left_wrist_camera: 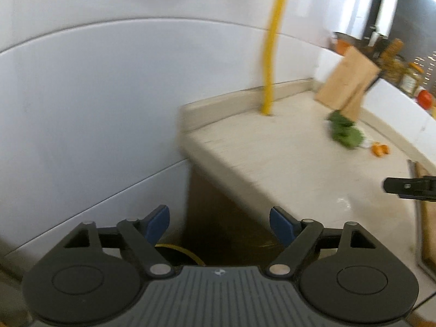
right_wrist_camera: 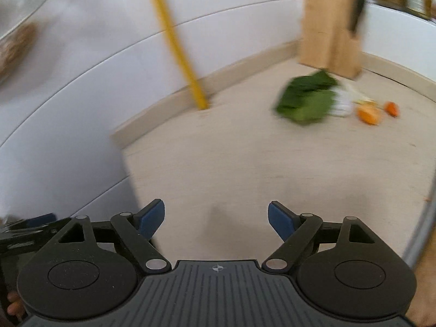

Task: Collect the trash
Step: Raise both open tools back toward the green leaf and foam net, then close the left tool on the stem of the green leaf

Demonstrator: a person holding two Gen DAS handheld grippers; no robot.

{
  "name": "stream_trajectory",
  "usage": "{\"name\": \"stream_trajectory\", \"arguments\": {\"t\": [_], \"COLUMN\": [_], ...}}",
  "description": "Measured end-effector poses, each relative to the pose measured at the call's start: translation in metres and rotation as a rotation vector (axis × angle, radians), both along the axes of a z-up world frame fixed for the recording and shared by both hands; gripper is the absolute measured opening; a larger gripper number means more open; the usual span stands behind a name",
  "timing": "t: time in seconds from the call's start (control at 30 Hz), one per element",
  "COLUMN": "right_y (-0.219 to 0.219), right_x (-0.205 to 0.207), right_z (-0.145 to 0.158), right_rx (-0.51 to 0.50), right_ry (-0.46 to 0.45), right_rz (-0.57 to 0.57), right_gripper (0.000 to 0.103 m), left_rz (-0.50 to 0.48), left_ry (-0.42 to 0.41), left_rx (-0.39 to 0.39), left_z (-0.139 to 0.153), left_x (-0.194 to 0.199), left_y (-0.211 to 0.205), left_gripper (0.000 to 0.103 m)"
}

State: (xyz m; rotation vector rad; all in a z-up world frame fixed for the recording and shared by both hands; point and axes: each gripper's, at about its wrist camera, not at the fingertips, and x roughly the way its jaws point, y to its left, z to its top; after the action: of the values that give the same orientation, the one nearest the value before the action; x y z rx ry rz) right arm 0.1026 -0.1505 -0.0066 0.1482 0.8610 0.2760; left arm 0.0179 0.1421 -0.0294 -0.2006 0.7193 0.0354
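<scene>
Green leafy scraps (right_wrist_camera: 306, 99) lie on the beige counter (right_wrist_camera: 245, 158) near the back wall, with white scraps (right_wrist_camera: 343, 103) and orange peel pieces (right_wrist_camera: 369, 114) to their right. They also show in the left wrist view (left_wrist_camera: 344, 132), with the orange pieces (left_wrist_camera: 380, 149) beside them. My right gripper (right_wrist_camera: 216, 218) is open and empty over the counter's front part, well short of the scraps. My left gripper (left_wrist_camera: 219, 226) is open and empty, off the counter's left end over a dark gap. The right gripper's tip shows at the left view's right edge (left_wrist_camera: 408, 188).
A wooden knife block (right_wrist_camera: 329, 30) stands just behind the scraps. A yellow pipe (right_wrist_camera: 177, 43) rises from the counter by the white tiled wall. Jars and a red object (left_wrist_camera: 425, 98) sit on the ledge at the far right. A sink rim (right_wrist_camera: 425, 218) borders the right.
</scene>
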Motion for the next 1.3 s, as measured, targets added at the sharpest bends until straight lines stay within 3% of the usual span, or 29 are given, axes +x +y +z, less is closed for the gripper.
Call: {"name": "stream_trajectory", "arguments": {"t": [0.17, 0.47, 0.9, 0.97, 1.03, 1.13, 1.23, 1.3], "right_y": [-0.033, -0.073, -0.131, -0.135, -0.141, -0.147, -0.152, -0.155], "right_x": [0.009, 0.025, 0.039, 0.04, 0.043, 0.049, 0.055, 0.058], "right_z": [0.0, 0.005, -0.008, -0.007, -0.008, -0.011, -0.013, -0.014], "right_rx": [-0.008, -0.033, -0.002, -0.008, -0.002, -0.005, -0.004, 0.002], "right_ry": [-0.01, -0.062, -0.033, -0.037, -0.032, -0.03, -0.028, -0.028], "right_rz": [-0.091, -0.182, -0.281, -0.285, -0.287, -0.284, -0.278, -0.274], "right_gripper": [0.088, 0.089, 0.089, 0.089, 0.089, 0.089, 0.088, 0.085], "left_rz": [-0.113, -0.299, -0.378, -0.384, -0.388, -0.39, -0.41, -0.426], "left_ry": [-0.021, -0.021, 0.032, 0.04, 0.07, 0.077, 0.1, 0.13], "left_rx": [-0.035, 0.012, 0.081, 0.095, 0.106, 0.125, 0.114, 0.088], "left_z": [0.014, 0.032, -0.007, -0.016, -0.024, -0.029, -0.026, -0.023], "left_x": [0.038, 0.129, 0.259, 0.271, 0.279, 0.275, 0.266, 0.256], "left_y": [-0.041, -0.132, -0.22, -0.23, -0.233, -0.228, -0.215, -0.203], "left_gripper": [0.076, 0.077, 0.076, 0.072, 0.046, 0.035, 0.011, 0.004]}}
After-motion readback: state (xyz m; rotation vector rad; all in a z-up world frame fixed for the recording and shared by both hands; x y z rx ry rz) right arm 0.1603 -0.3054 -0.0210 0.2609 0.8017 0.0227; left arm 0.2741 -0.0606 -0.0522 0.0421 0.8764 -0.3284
